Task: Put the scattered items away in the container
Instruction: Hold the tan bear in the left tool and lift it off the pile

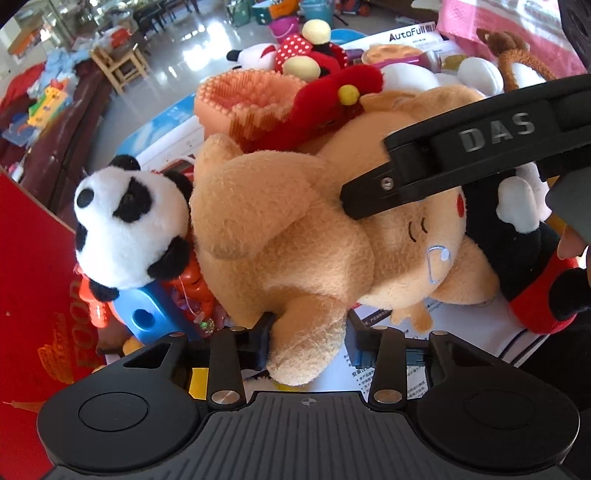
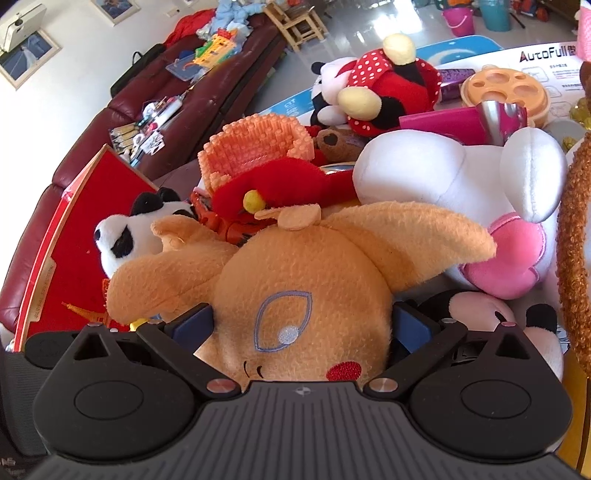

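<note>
Tan plush point(image 1: 280, 221) sprawled just beside panda point(image 1: 125, 221) | left gripper point(image 1: 308, 343) pinching its foot | right gripper point(image 2: 299, 325) clamped on head (two-point hold, likely against sagging).

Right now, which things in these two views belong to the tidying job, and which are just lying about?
In the job:
- tan plush, gripped at a limb by the left gripper and at the head by the right gripper
- red box
- panda plush
- white and pink plush

Lying about:
- maroon sofa
- wooden chair
- pink bucket
</note>
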A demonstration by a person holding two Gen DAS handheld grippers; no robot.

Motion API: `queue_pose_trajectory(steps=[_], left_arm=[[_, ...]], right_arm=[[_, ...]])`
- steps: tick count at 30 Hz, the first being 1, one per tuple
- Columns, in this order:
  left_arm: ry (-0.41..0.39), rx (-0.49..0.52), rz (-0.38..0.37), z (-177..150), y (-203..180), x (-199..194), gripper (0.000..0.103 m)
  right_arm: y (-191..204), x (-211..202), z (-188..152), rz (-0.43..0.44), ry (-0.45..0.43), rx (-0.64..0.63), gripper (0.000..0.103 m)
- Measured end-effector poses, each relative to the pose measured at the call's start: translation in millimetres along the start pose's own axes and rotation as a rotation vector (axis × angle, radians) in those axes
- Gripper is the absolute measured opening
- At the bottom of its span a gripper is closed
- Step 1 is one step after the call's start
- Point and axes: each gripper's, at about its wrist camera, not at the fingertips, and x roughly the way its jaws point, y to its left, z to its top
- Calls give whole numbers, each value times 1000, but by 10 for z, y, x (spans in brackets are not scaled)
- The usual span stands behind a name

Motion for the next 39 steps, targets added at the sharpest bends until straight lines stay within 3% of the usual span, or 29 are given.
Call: queue_pose_trajectory(steps=[6, 21, 25, 28, 33, 39], left_arm=[[-26, -17, -27, -37, 18, -111, 36], [-102, -110, -107, -125, 100, -397, 35], [-95, -160, -173, -58, 157, -331, 34], [-67, -228, -250, -21, 215, -260, 34], [-58, -233, -265, -40, 192, -243, 34], [-44, -172, -191, 21, 78, -171, 36]], right_arm=[[102, -151, -55, -21, -20, -35, 88], [397, -490, -4, -68, -58, -123, 86], [177, -529, 172, -27, -50, -15, 89], [-129, -580, 283, 25, -99, 137, 76], [-395, -574, 326, 27, -138, 214, 63], [-452, -449, 377, 49, -182, 246, 39]])
